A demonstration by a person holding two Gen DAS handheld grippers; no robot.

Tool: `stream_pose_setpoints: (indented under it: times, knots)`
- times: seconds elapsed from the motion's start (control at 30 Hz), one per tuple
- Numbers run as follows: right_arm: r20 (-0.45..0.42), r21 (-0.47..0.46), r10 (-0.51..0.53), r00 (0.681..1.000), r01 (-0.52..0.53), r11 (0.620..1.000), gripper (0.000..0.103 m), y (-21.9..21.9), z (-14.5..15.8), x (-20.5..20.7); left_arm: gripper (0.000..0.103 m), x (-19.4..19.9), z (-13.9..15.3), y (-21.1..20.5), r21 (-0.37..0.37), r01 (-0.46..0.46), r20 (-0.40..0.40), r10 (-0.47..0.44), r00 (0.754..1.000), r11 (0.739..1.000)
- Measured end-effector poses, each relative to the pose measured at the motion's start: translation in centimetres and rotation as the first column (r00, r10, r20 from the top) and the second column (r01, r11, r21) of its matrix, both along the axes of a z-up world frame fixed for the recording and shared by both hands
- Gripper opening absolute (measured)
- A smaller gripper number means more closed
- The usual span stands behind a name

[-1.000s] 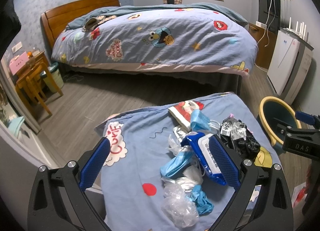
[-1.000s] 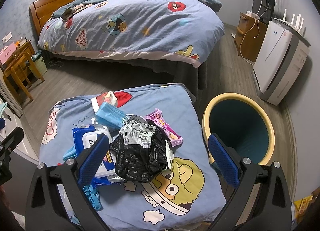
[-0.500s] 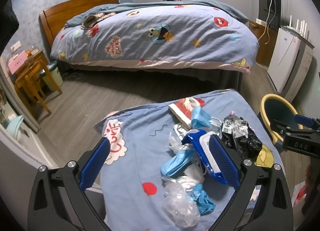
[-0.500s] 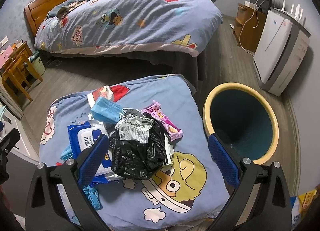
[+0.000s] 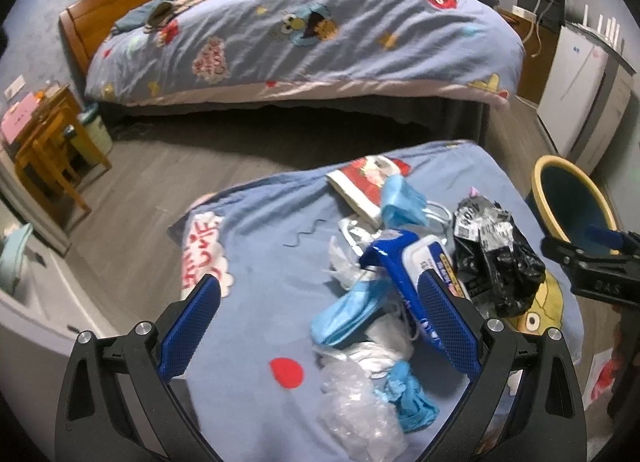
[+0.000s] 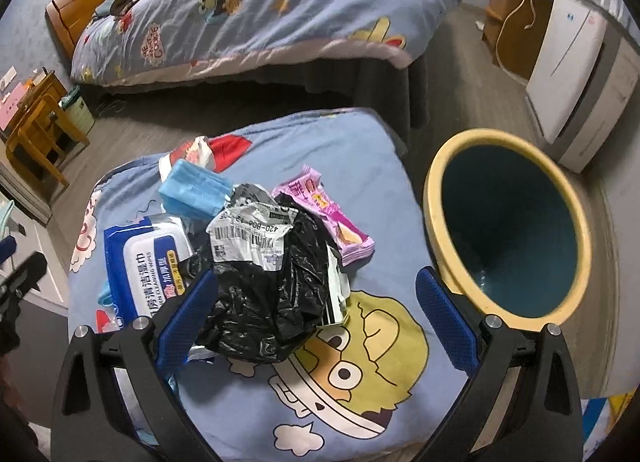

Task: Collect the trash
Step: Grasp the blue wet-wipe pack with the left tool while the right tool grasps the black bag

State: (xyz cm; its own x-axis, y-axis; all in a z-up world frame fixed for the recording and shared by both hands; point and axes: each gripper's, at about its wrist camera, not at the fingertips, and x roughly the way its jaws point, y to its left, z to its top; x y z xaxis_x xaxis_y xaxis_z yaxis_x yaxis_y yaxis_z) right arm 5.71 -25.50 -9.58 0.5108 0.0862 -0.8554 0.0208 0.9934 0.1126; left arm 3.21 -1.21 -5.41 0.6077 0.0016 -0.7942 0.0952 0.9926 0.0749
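Observation:
A pile of trash lies on a small table under a blue cartoon cloth [image 6: 320, 402]. It holds a crumpled black plastic bag [image 6: 272, 294] with a white label, a blue wet-wipes pack [image 6: 148, 266], blue face masks [image 6: 196, 187], a pink wrapper [image 6: 332, 217], clear plastic [image 5: 356, 414] and a blue glove [image 5: 408, 394]. A yellow-rimmed teal bin [image 6: 508, 229] stands on the floor right of the table. My right gripper [image 6: 316, 318] is open, just above and in front of the black bag. My left gripper [image 5: 316, 326] is open over the masks and clear plastic.
A large bed [image 5: 304, 33] with a cartoon duvet fills the back. A white appliance [image 6: 568, 61] stands at the right wall, wooden furniture [image 5: 48, 141] at the left. Grey wood floor [image 5: 160, 173] lies between bed and table.
Both grippers have moved forward and lower toward the trash pile; the right one has closed in on the black bag. Both stay open and empty.

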Motion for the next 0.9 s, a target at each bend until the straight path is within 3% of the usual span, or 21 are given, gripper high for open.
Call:
stream_pose_setpoints:
  times: [0.07,0.3,0.37,0.47,0.6,0.73,0.9]
  knots:
    - [-0.021,0.018,-0.003,1.000,0.004,1.000,0.095,-0.5,-0.8,0.5,0.098,0.4,-0.6,-0.5,-0.011,0.013,-0.015,-0.014,1.000,1.000]
    - [-0.118,0.128,0.053,0.992,-0.038,0.991,0.069,-1.1,-3.5,1.5,0.097,2.0,-2.5,-2.0,-0.042,0.022,-0.072,-0.025,0.997,0.999]
    - [-0.136,0.167,0.079,0.987,-0.056,0.984,0.067,-0.9,-3.9,1.5,0.096,2.4,-3.1,-2.3,-0.061,0.024,-0.092,-0.030,0.995,0.998]
    - [-0.161,0.194,0.125,0.979,-0.093,0.977,0.053,-0.3,-4.5,1.7,0.093,3.0,-4.2,-3.2,-0.070,0.034,-0.118,-0.042,0.992,0.997]
    - [-0.175,0.224,0.153,0.973,-0.112,0.968,0.035,0.1,-4.8,1.6,0.074,3.7,-5.8,-3.8,-0.111,0.041,-0.179,-0.060,0.982,0.993]
    - [-0.162,0.231,0.178,0.971,-0.138,0.963,0.020,0.3,-4.5,1.6,0.062,4.1,-6.7,-4.5,-0.180,0.056,-0.235,-0.099,0.967,0.982]
    - [-0.124,0.248,0.187,0.975,-0.152,0.957,0.016,0.1,-3.4,1.4,0.031,3.5,-6.6,-5.7,-0.239,0.104,-0.254,-0.166,0.953,0.965]
